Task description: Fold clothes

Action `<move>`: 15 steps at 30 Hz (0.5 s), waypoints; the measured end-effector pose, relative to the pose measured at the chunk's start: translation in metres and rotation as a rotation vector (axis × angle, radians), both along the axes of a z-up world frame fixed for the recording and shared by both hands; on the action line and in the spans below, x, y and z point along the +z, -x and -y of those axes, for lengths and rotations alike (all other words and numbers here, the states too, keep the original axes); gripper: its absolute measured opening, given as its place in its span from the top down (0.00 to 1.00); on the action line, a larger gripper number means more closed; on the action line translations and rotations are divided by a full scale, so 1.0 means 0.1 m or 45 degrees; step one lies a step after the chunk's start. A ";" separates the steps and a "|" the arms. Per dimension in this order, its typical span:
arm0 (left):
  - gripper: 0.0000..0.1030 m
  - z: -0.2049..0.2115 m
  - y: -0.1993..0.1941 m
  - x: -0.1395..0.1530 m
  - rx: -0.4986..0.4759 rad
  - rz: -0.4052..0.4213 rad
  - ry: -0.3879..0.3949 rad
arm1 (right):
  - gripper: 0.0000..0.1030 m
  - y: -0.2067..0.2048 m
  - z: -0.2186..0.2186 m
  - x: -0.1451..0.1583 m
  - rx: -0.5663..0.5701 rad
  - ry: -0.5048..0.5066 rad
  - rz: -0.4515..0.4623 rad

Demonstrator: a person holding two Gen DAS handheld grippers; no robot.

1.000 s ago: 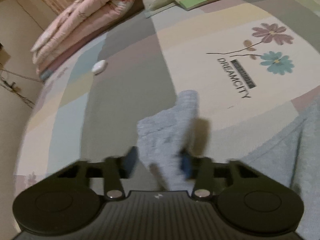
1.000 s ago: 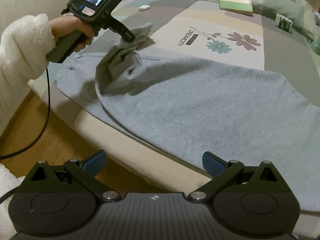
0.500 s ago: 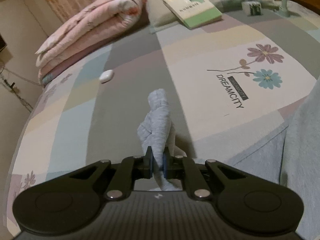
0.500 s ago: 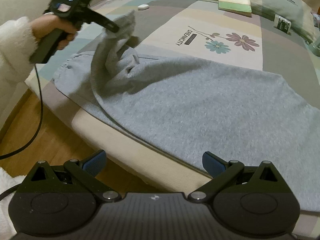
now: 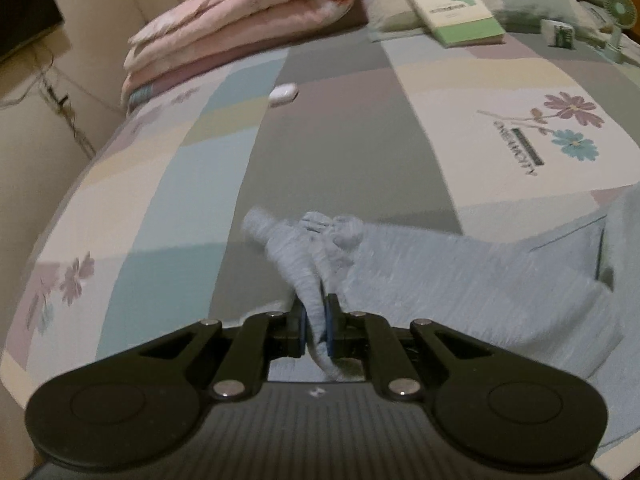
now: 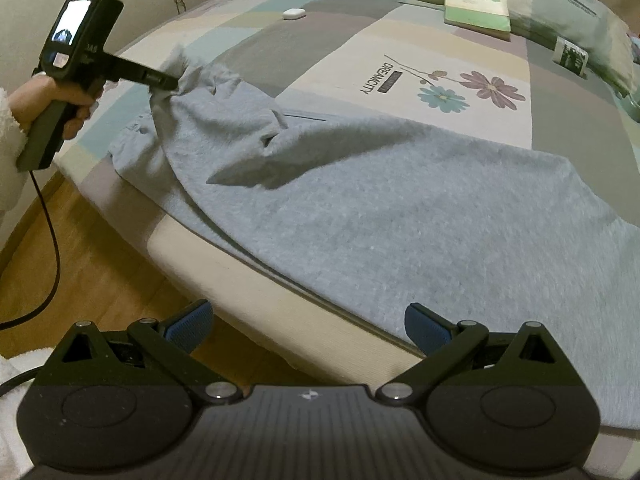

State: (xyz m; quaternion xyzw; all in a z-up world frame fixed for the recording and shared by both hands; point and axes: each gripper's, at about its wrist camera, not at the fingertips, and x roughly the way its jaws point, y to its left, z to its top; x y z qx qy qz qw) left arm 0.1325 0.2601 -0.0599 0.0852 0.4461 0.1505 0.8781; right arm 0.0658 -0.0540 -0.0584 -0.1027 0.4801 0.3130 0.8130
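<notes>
Grey garment (image 6: 400,208) lying lengthwise along bed edge, left gripper (image 5: 315,330) jaws pinching its bunched end, right gripper (image 6: 308,326) jaws wide

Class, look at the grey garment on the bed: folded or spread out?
Mostly spread: the grey garment lies flat on the bed, one bunched end pinched in the left gripper.

A: What lies beyond the fingers on the bed (image 5: 328,152)?

B: A small white case (image 5: 283,93) straight ahead, on the grey stripe. Further off, to the left, a rolled pink quilt (image 5: 240,36).

A: And to the right?

B: A green-and-white book (image 5: 452,4) on a pillow (image 6: 568,12), a small box (image 5: 558,33) beside it, and a green fan (image 5: 616,20). Nearer, printed flowers (image 6: 472,88) on the sheet.

A: Below?

B: Wooden floor (image 6: 92,256).
</notes>
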 end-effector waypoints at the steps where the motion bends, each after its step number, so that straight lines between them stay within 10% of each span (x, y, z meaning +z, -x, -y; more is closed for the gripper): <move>1: 0.93 -0.03 0.02 -0.04 0.013 -0.006 0.014 | 0.00 0.00 -0.01 0.01 -0.004 0.003 0.015; 15: 0.86 -0.30 0.44 -0.23 0.121 0.011 0.206 | 0.00 -0.04 -0.10 0.03 -0.034 0.021 0.041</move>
